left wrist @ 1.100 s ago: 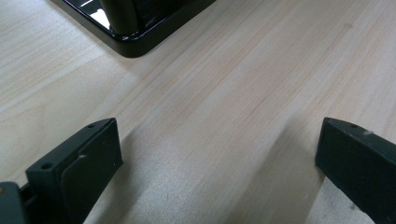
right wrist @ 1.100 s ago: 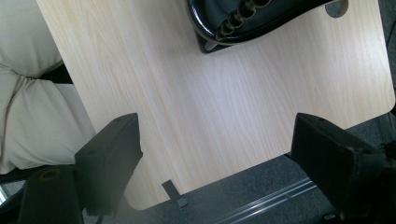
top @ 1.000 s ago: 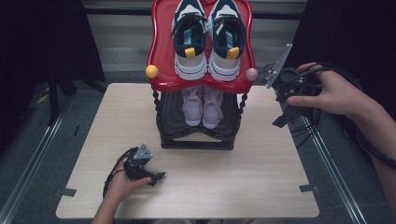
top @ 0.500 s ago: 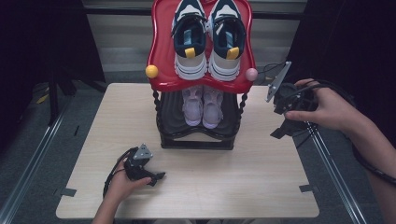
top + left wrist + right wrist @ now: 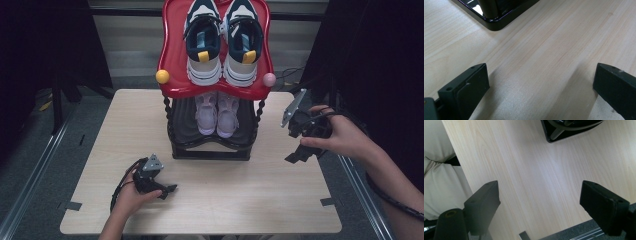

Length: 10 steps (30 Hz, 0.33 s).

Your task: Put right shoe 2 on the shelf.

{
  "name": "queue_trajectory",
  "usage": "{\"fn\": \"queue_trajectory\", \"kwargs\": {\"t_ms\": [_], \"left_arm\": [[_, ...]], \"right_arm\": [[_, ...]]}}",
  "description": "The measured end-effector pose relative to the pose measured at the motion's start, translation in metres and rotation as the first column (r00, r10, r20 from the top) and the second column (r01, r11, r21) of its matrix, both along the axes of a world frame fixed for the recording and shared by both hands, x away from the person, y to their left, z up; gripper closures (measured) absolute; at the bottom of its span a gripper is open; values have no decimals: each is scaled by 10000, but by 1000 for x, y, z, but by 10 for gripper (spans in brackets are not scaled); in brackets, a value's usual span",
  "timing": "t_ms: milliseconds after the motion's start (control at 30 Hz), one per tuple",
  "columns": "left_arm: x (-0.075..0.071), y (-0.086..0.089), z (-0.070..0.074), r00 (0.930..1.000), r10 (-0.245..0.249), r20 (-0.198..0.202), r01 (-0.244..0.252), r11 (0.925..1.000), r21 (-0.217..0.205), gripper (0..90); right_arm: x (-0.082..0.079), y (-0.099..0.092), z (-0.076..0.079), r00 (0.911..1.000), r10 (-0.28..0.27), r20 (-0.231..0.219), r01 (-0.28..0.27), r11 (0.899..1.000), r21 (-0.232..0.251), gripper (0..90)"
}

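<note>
Left gripper (image 5: pixel 150 176) and right gripper (image 5: pixel 305 135): black blocky jaws with screw holes, grey three-cornered plates, black trailing cables.

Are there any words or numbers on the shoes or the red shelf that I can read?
No text can be read anywhere.
Dark and white sneakers on the red top shelf: yellow heel patches, too small to show any writing.
Pale sneakers on the lower shelf: no lettering shows.
Table, left gripper and right gripper: no labels show.
</note>
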State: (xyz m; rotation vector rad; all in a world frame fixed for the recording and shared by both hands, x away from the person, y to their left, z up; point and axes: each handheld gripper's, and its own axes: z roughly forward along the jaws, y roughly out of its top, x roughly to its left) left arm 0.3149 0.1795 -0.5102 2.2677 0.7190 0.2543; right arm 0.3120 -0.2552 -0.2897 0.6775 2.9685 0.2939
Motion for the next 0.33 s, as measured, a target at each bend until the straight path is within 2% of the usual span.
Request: {"fn": "queue_trajectory", "kwargs": {"t_ms": [200, 333], "left_arm": [[0, 0, 0, 10000, 32, 29, -31, 10000, -8, 0], [0, 0, 0, 10000, 32, 35, -32, 10000, -10, 0]], "right_arm": [[-5, 1, -21, 10000, -41, -65, 42, 9999, 165, 156], [-5, 1, -33, 10000, 54, 58, -56, 9996, 293, 155]]}}
